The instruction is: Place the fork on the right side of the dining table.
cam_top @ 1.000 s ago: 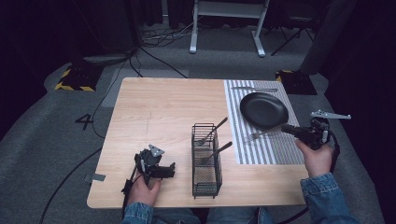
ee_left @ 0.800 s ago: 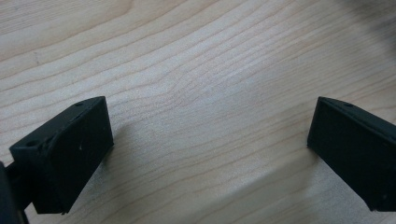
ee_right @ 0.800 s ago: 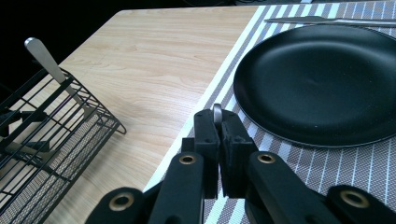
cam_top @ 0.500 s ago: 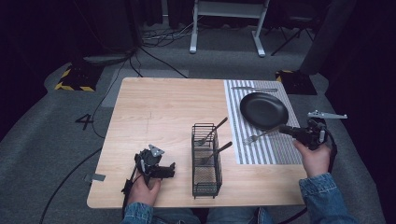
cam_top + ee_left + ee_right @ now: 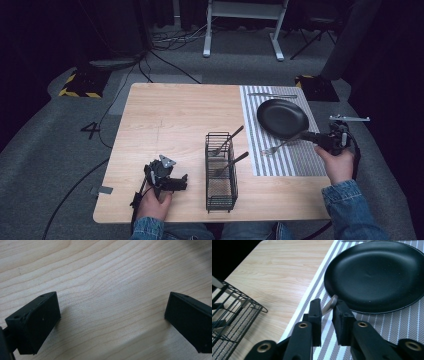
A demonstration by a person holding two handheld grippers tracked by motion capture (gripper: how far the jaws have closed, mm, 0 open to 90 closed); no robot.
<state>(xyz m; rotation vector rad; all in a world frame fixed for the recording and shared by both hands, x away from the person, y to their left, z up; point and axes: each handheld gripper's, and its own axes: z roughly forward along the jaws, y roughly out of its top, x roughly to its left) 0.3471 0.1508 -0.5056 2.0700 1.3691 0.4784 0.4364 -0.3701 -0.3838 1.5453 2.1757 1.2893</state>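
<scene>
- Steel fork [image 5: 281, 145] lies on the striped mat [image 5: 280, 165], lower right of the high view, beside the pan [image 5: 374, 275].
- My right gripper [image 5: 329, 315] has just been opening, handle between loose jaws.
- I'd back straight off, no dragging.
- My left gripper [image 5: 112, 315] gapes wide, empty.

High view overlooks the table [image 5: 170, 115]; gripper views sit close above it.
</scene>
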